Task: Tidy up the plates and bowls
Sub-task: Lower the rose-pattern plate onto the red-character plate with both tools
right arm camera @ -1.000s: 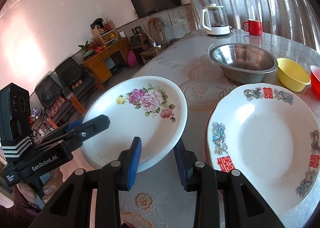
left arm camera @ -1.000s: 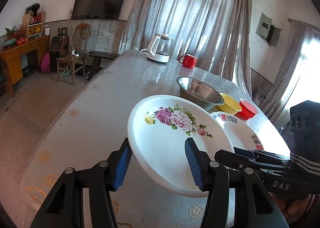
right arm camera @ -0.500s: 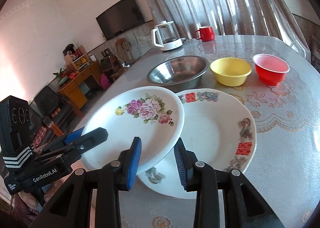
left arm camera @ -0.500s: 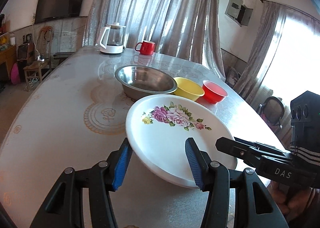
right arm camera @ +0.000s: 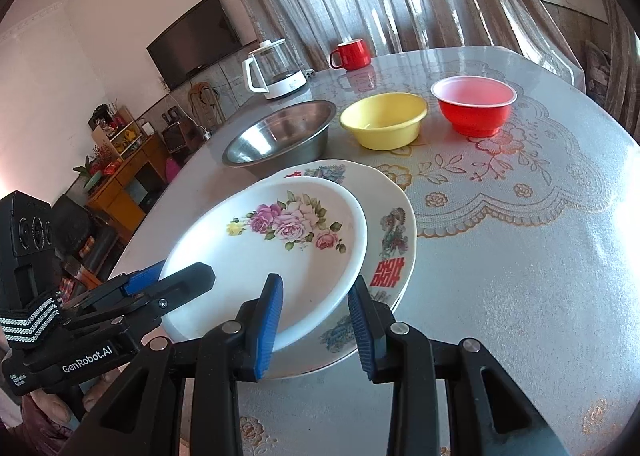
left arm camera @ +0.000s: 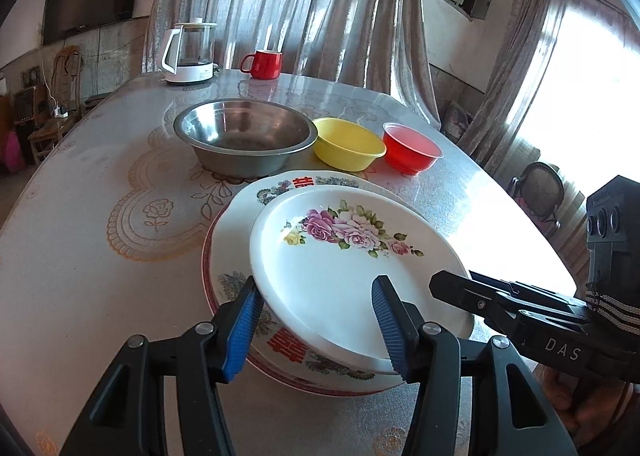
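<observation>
- Since the earlier frame, rose plate (left arm camera: 340,268) was carried over the double-happiness plate (left arm camera: 236,256) near the bench's (left arm camera: 100,176) front edge.
- Left tool (left arm camera: 316,320) and right tool (right arm camera: 316,312), both part-open, each pinch its rim.
- Next, judged: plate lowered, centred, then released.

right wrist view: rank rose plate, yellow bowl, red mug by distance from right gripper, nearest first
1. rose plate: its rim sits between the fingers of the right gripper.
2. yellow bowl: mid-table, beyond the plates.
3. red mug: far edge, by the curtain.

White rose plate (left arm camera: 340,268), yellow bowl (left arm camera: 347,143), red bowl (left arm camera: 412,148).
</observation>
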